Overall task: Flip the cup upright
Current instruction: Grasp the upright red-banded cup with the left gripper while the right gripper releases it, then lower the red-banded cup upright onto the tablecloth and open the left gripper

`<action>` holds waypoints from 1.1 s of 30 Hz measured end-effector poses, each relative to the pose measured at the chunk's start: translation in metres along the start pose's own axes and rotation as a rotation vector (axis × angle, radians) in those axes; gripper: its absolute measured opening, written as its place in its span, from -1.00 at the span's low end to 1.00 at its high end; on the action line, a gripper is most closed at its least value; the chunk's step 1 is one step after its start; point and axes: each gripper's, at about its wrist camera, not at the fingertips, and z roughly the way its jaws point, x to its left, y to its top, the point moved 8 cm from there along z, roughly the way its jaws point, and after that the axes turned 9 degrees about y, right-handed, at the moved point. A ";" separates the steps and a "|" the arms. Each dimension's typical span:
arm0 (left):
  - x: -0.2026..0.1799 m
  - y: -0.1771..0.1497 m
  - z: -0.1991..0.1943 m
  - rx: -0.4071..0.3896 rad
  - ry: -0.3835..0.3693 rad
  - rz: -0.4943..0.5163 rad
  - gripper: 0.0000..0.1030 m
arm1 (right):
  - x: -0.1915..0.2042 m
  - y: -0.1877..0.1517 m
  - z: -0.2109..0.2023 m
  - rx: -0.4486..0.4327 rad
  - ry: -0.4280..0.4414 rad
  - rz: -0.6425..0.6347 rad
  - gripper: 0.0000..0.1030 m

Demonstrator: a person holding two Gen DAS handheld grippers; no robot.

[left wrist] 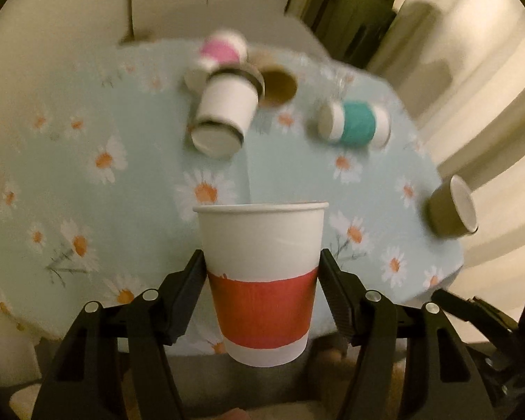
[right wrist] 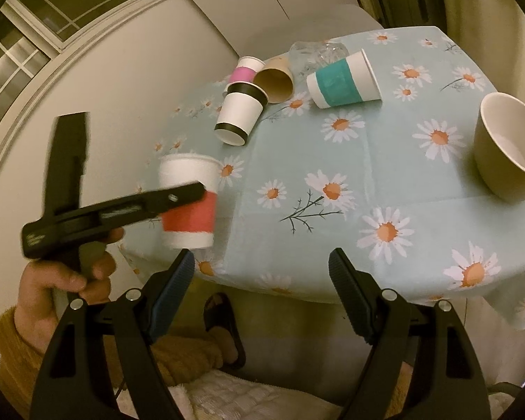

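My left gripper is shut on a white paper cup with a red band. The cup is upright, rim up, held in the air over the near edge of the table. It also shows in the right wrist view, with the left gripper clamped across it at the table's left edge. My right gripper is open and empty, just off the table's near edge, to the right of the held cup.
On the daisy tablecloth lie a white cup with black bands, a pink-banded cup, a brown cup, a teal-banded cup and clear plastic. An olive cup lies at the right edge.
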 end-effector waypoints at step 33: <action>0.001 -0.038 -0.026 -0.877 0.210 -0.047 0.22 | 0.001 0.012 -0.006 -0.072 0.001 -0.007 0.52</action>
